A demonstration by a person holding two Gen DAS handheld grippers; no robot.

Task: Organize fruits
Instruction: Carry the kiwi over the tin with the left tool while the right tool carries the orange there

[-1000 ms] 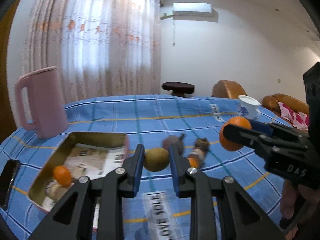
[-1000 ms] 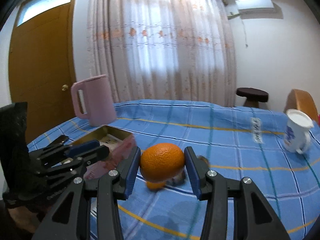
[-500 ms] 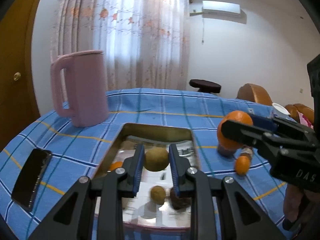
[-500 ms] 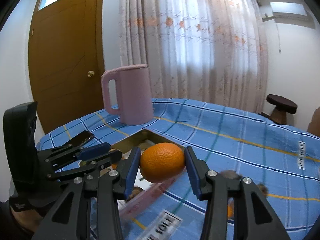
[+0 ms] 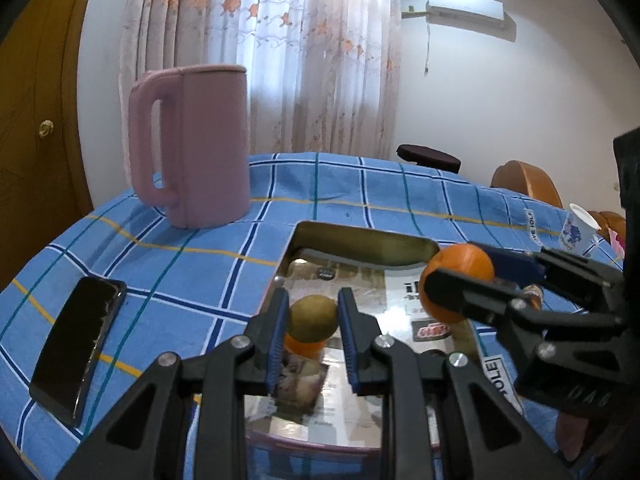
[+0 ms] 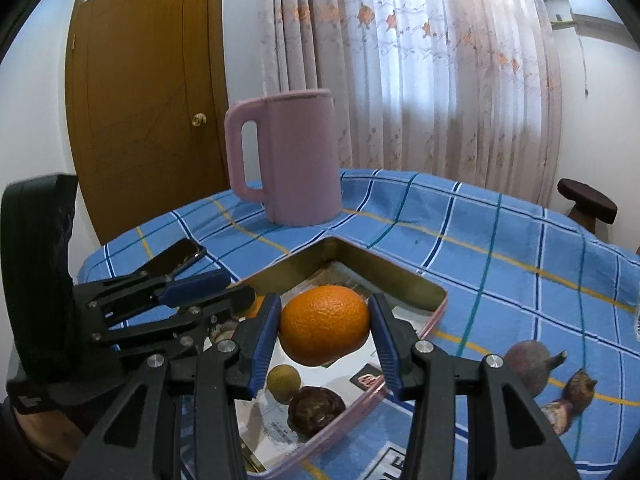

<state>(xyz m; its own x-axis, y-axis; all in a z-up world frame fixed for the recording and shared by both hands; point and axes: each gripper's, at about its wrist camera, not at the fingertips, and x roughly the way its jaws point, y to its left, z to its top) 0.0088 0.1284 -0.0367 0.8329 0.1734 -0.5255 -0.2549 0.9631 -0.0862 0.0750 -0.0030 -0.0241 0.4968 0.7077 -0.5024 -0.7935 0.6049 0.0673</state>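
My left gripper (image 5: 313, 330) is shut on a green-brown kiwi (image 5: 313, 317) and holds it above the near left part of the metal tray (image 5: 360, 242). A small orange (image 5: 305, 346) lies in the tray under it. My right gripper (image 6: 325, 330) is shut on a large orange (image 6: 324, 330) and holds it over the same tray (image 6: 400, 280); it also shows in the left wrist view (image 5: 460, 288). In the tray lie a small round tan fruit (image 6: 283, 379) and a dark brown fruit (image 6: 316, 410).
A pink jug (image 5: 196, 144) stands behind the tray. A black phone (image 5: 76, 350) lies left of it. On the blue checked cloth right of the tray lie a dark purple fruit (image 6: 526, 364) and a brown fruit (image 6: 570, 400). A white cup (image 5: 576, 228) stands far right.
Both grippers have moved left from the loose fruits to above the tray, each still holding its fruit. The jug and phone have come closer into view.
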